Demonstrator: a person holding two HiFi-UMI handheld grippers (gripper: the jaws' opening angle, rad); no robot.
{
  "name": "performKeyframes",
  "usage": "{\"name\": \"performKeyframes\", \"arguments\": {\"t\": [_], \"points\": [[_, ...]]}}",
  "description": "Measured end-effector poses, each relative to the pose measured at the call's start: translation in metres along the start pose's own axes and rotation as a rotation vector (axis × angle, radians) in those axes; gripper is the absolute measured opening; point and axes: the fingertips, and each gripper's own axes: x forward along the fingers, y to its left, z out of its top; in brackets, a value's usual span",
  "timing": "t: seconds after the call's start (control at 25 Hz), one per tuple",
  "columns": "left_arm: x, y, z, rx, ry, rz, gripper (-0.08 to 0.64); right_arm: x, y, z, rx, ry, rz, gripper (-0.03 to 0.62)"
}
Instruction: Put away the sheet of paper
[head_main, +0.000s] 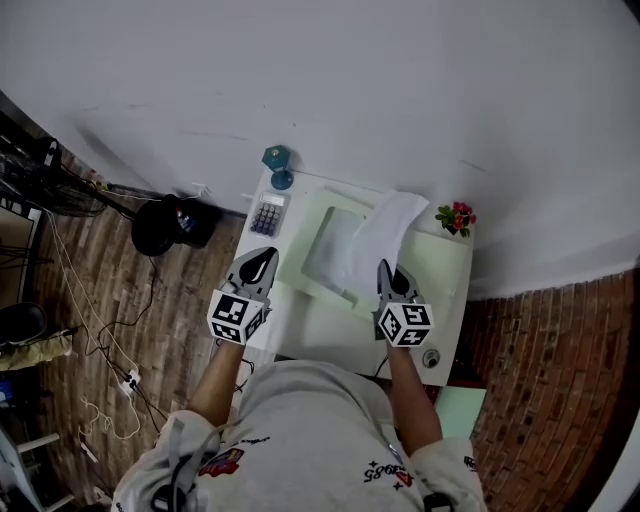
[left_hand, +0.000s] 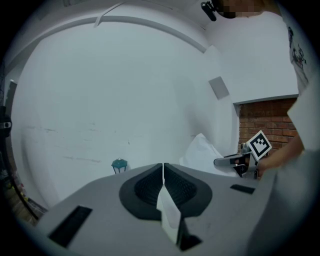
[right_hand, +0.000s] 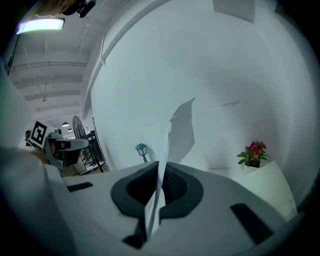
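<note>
A white sheet of paper (head_main: 386, 232) stands up from my right gripper (head_main: 385, 272), which is shut on its lower edge above the pale green desk mat (head_main: 440, 262). In the right gripper view the sheet (right_hand: 171, 135) rises edge-on from between the shut jaws (right_hand: 160, 174). A clear sleeve (head_main: 328, 250) lies flat on the mat, left of the sheet. My left gripper (head_main: 262, 262) hovers at the desk's left edge, its jaws shut (left_hand: 163, 172). A pale sliver shows behind its pads; I cannot tell what it is. From the left gripper view the sheet (left_hand: 202, 152) rises beside the right gripper (left_hand: 232, 161).
A calculator (head_main: 268, 214) and a small blue lantern (head_main: 277, 166) sit at the desk's far left corner. A potted red flower (head_main: 456, 217) stands at the far right. The white wall is right behind the desk. A black fan (head_main: 168, 224) and cables lie on the floor to the left.
</note>
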Motion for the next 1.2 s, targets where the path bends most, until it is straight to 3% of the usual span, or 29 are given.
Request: {"name": "performKeyframes", "arguments": {"t": [0.16, 0.48, 0.88, 1.2], "points": [[-0.008, 0.003, -0.008, -0.021, 0.023, 0.026, 0.028, 0.017, -0.004, -0.024, 0.033, 0.059, 0.02, -0.002], [-0.025, 0.014, -0.014, -0.03, 0.027, 0.081, 0.028, 0.037, -0.016, -0.065, 0.195, 0.137, 0.006, -0.002], [-0.026, 0.012, -0.02, -0.035, 0.045, 0.086, 0.028, 0.019, -0.06, -0.126, 0.432, 0.258, -0.179, 0.005], [-0.017, 0.004, -0.023, -0.027, 0.064, 0.07, 0.028, 0.0, -0.079, -0.164, 0.51, 0.324, -0.242, 0.005]]}}
